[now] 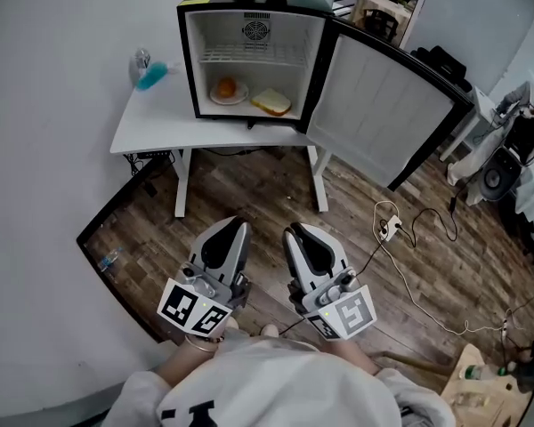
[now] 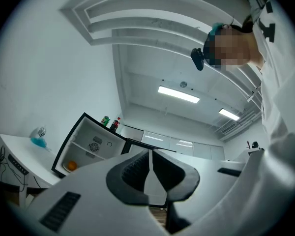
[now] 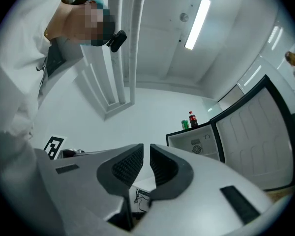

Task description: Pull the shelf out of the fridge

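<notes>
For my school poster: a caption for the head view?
Open fridge, shelf inside; left gripper and right gripper shut.

No legible word, brand or number. Square black-and-white markers [image 1: 194, 310] on left tool [image 1: 234, 230] and right tool [image 1: 295, 233] (patterns only, no characters). Yellow sticker [image 1: 194, 2] on fridge [image 1: 190, 60] too small to read.
</notes>
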